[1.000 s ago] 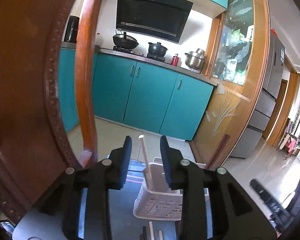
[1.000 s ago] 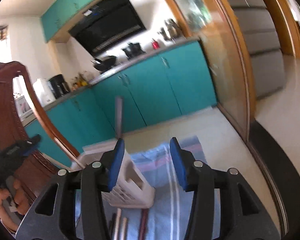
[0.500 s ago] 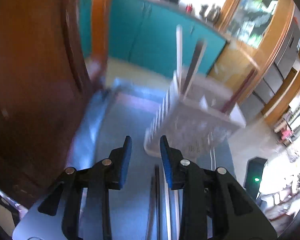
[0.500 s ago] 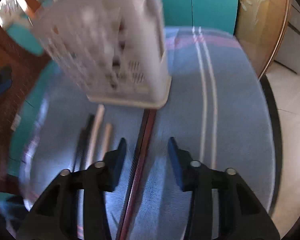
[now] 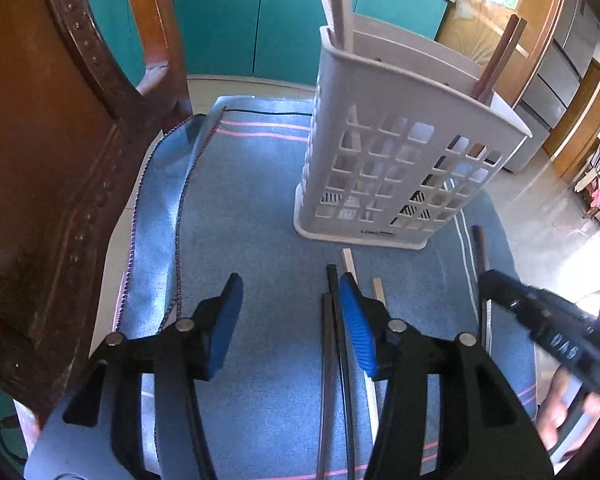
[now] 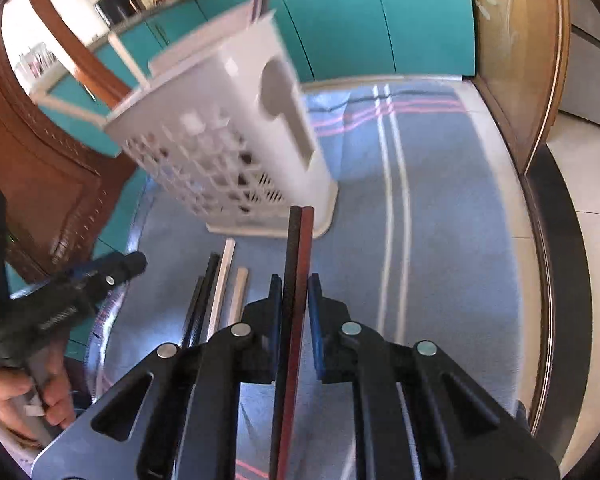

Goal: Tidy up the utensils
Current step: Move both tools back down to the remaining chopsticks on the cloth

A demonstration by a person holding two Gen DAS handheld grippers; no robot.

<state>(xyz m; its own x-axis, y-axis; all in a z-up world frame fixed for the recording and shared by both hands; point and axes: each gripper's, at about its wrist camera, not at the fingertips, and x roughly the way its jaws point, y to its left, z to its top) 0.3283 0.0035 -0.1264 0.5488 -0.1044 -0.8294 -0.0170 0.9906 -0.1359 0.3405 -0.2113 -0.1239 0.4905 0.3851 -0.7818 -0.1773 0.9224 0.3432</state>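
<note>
As jaws closed, right gripper clamps red-black chopsticks | left gripper — widening, empty

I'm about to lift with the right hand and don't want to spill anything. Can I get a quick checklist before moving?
1. Right gripper closed on the dark red chopsticks: ok; its jaws have just been closing.
2. Both sticks of the pair caught: cannot tell.
3. White holder standing upright on the blue cloth: ok.
4. Left gripper open with nothing between its fingers: ok; its jaws have just been opening.
5. Loose chopsticks lying clear of the right gripper: ok.
</note>
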